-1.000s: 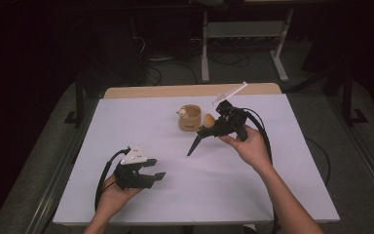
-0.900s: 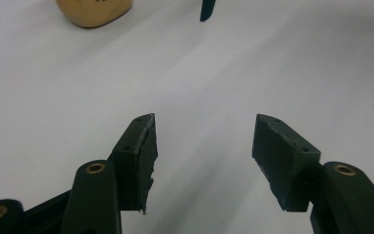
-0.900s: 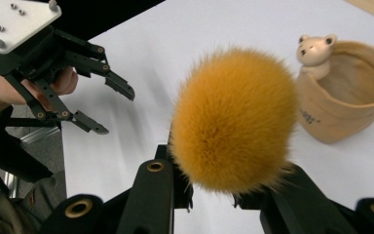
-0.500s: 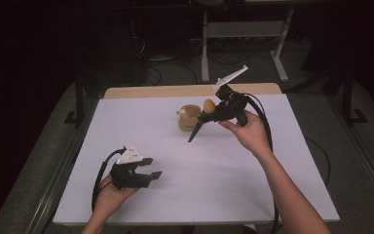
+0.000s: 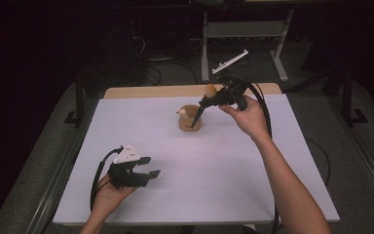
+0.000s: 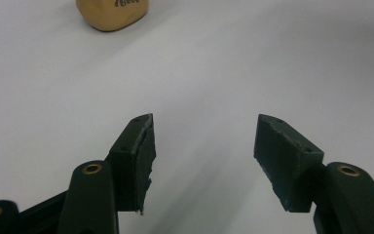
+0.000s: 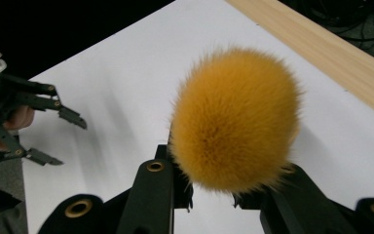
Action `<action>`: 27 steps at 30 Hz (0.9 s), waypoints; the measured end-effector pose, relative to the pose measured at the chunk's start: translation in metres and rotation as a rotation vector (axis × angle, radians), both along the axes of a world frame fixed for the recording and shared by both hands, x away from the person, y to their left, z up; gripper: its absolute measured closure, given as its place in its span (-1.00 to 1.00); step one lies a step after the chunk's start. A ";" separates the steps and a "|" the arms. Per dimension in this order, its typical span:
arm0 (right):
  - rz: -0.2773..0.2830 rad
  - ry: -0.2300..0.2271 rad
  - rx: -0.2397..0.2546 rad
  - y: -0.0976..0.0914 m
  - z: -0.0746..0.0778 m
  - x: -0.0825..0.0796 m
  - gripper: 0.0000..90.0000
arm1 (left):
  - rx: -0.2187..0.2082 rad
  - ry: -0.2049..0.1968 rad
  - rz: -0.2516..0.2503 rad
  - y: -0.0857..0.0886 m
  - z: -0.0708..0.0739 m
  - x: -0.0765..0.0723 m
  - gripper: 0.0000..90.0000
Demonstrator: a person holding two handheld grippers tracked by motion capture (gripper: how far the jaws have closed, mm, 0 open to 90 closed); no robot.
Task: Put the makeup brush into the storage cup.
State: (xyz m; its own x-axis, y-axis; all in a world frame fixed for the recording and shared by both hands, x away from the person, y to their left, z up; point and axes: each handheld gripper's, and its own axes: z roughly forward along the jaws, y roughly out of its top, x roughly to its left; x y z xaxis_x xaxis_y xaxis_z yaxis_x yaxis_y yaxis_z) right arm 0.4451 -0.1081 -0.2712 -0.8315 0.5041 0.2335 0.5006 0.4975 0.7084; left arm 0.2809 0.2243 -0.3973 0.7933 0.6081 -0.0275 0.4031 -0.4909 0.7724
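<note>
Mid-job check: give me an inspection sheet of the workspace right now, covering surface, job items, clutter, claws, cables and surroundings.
Surface: white table top, wooden strip along the far edge.
Job's things: orange fluffy ball clamped in the right claw; tan cup standing upright near the far middle.
Clutter: nothing seen.
Grippers: left claw open and holding nothing, low over the near left; right claw raised above the cup.
Cables: black cable trails from the right claw along the forearm.
Surroundings: dark floor, metal stand legs and loose cables behind the table.
</note>
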 end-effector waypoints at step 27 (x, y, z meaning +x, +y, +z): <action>-0.122 0.003 -0.036 0.007 0.018 0.051 0.60 | -0.015 -0.007 0.010 0.004 0.001 0.000 -0.12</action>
